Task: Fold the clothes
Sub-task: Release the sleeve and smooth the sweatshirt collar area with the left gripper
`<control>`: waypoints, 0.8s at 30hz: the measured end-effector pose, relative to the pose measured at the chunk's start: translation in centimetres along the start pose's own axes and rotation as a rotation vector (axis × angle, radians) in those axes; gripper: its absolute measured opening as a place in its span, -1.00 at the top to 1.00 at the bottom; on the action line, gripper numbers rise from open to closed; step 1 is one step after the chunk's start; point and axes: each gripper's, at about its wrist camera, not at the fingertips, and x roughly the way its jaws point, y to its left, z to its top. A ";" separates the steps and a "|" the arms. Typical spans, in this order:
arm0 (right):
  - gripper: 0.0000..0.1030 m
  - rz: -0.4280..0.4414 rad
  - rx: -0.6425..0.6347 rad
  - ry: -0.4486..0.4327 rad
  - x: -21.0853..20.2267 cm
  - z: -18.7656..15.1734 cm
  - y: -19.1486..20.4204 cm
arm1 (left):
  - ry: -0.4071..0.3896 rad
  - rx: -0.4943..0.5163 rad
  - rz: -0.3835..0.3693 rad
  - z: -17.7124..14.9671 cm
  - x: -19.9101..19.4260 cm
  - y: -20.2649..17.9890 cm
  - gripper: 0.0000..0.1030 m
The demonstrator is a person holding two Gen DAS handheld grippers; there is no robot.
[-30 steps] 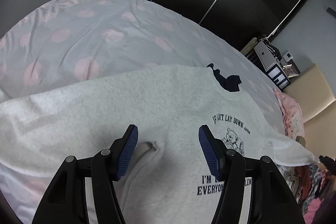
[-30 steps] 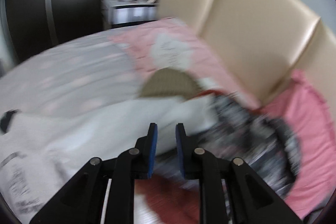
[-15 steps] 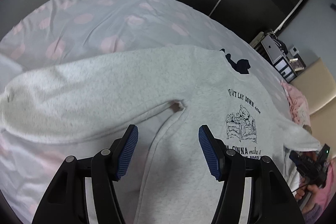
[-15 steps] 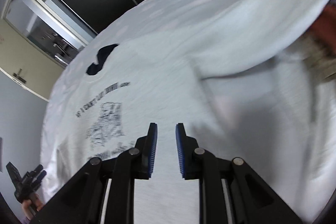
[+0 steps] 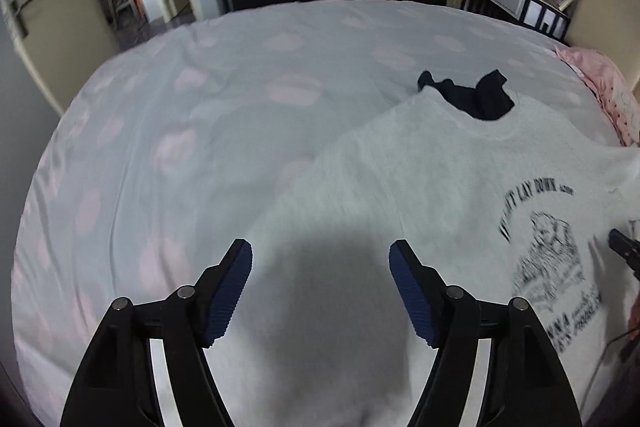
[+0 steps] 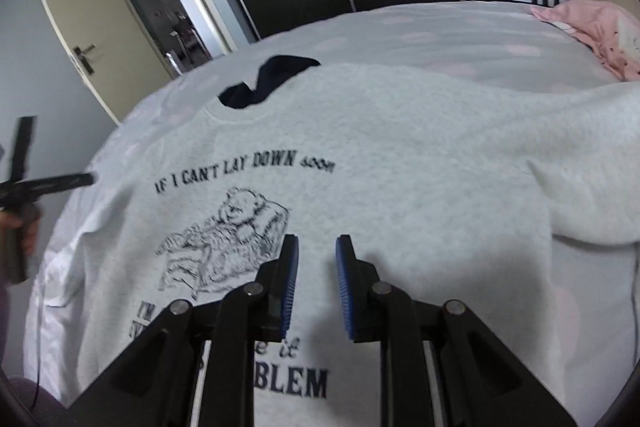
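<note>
Since the earlier frame the left gripper (image 5: 320, 287) has swung toward 12 o'clock, off the armpit fold and over the left shoulder. Its jaws are spread wide, holding nothing. Right gripper (image 6: 317, 283): narrow gap, nothing pinched, above the print. The sweatshirt (image 6: 400, 155) lies flat, print up, on the bed (image 5: 200, 107). Dark garment (image 5: 472, 99) at the collar, 12 o'clock; pink pillow (image 6: 592, 27) at 2 o'clock.
</note>
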 end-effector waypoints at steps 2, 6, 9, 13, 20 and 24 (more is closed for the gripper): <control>0.62 0.002 0.000 0.010 0.4 0.0 -0.2 | 0.029 0.021 0.012 1.2 2.4 0.3 -0.41; 0.62 0.032 0.020 0.038 1.3 -0.1 -0.6 | 0.119 0.049 0.022 2.2 7.1 0.9 -0.41; 0.62 0.051 0.046 0.066 2.0 -0.1 -0.9 | 0.158 0.059 0.019 2.1 9.0 1.2 -0.41; 0.62 0.065 0.062 0.087 2.4 -0.3 -1.0 | 0.163 -0.006 -0.007 1.6 9.7 1.9 -0.47; 0.62 0.054 0.076 0.076 1.8 -0.1 -1.2 | 0.155 0.046 0.075 1.6 8.9 -0.9 0.34; 0.62 0.042 0.104 0.066 1.4 -0.1 -1.9 | 0.159 0.054 0.182 2.1 8.5 -2.0 0.78</control>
